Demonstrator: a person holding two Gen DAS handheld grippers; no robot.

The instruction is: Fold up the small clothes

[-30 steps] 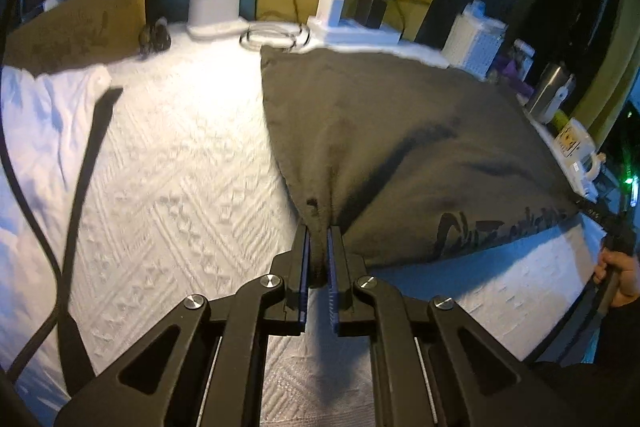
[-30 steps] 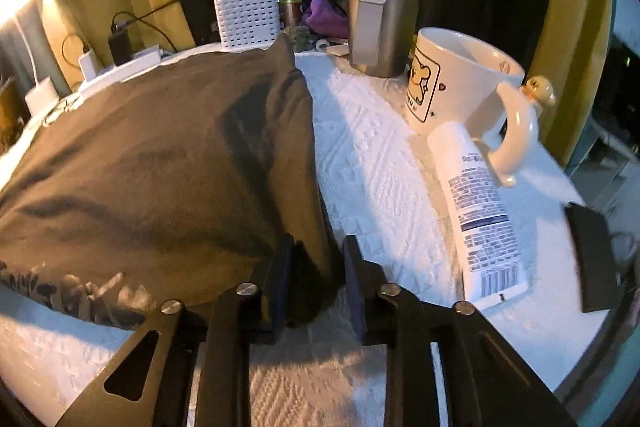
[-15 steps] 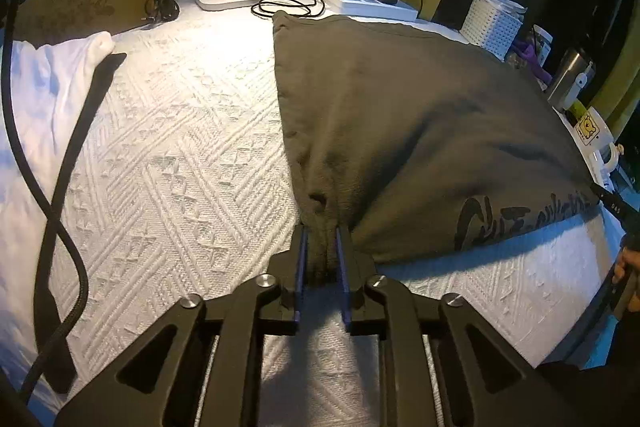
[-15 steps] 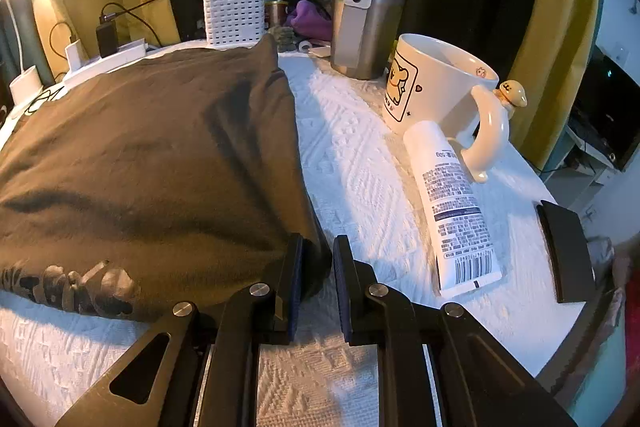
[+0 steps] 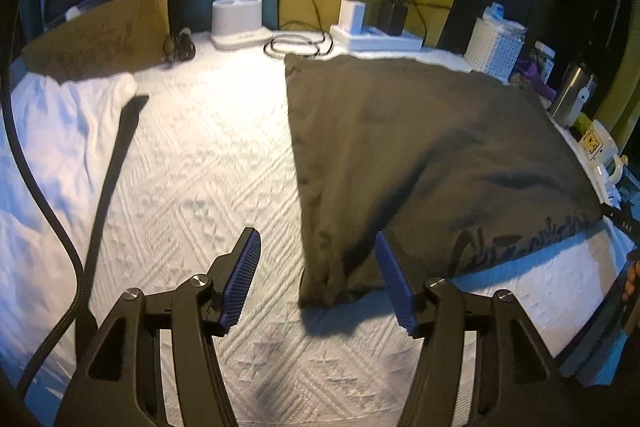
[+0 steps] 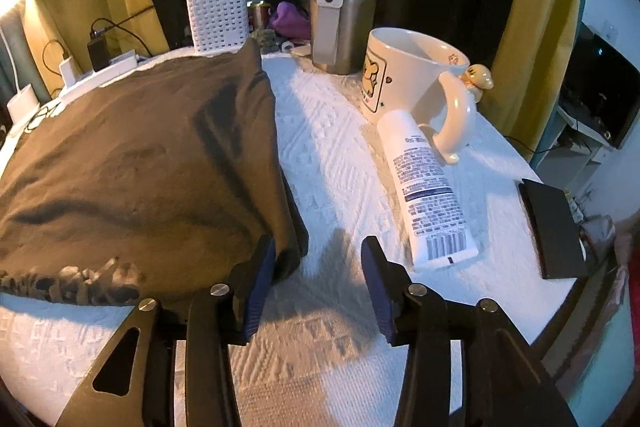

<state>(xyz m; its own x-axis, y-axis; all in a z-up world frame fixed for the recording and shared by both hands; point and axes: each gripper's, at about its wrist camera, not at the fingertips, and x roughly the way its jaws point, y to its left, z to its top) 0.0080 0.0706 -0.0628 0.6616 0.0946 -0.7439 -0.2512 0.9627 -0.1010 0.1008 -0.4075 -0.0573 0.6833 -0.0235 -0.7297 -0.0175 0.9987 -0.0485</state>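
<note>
My desk (image 5: 192, 163), under its white quilted cover, carries the dark garment (image 5: 420, 155) folded flat toward the right side, its near corners just freed for the next fold. Left gripper (image 5: 316, 277) and right gripper (image 6: 318, 281) both gape, holding nothing. Open room lies left; mug (image 6: 404, 75) and tube (image 6: 428, 187) crowd the right edge.

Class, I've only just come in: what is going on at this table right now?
A person with a gripper in each hand is folding a dark grey garment on a white textured cloth. The left gripper and the right gripper both stand open at the garment's two near corners, holding nothing. The garment lies flat, folded over. A mug and a white tube lie beside it, apart from it.
</note>
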